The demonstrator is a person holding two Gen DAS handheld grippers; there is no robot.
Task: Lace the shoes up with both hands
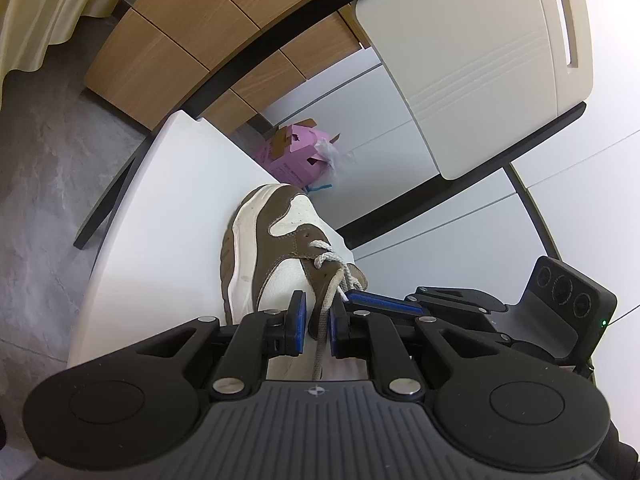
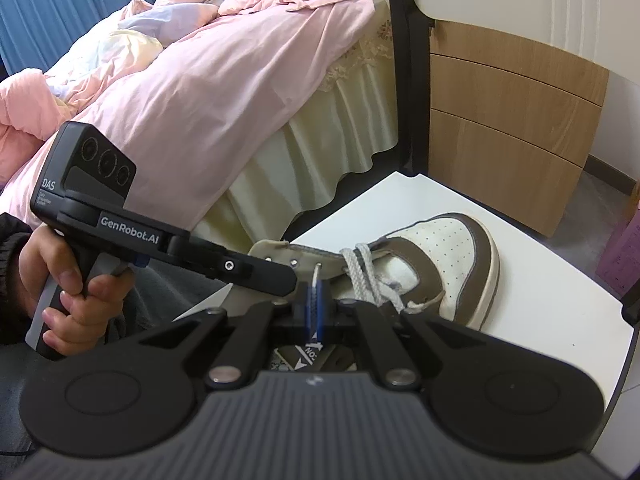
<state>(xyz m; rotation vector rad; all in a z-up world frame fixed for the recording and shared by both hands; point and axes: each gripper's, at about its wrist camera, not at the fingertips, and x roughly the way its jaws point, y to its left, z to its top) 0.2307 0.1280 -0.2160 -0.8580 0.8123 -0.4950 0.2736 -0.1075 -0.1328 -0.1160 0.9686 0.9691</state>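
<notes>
White chair seat (image 1: 160, 216) carrying shoe (image 1: 276, 240), toe toward far edge near backrest (image 1: 480, 60), sole side facing bare left half of seat. In right wrist view, bare seat strip past toe out to right edge. Lace (image 1: 326, 296) crossed over eyelets, one strand running back between left gripper (image 1: 316, 320) pads, clamped together with shoe's eyelet flap. Right gripper (image 2: 314, 308) fully closed, white lace tip pinched at pad tips, just beside left gripper's finger.

A: The shoe's (image 1: 276, 240) heel, lower centre of the left wrist view?
B: Hidden behind the gripper body.
A: The printed insole label (image 2: 308, 354), lower centre, right wrist view?
B: Too cut off to read.
</notes>
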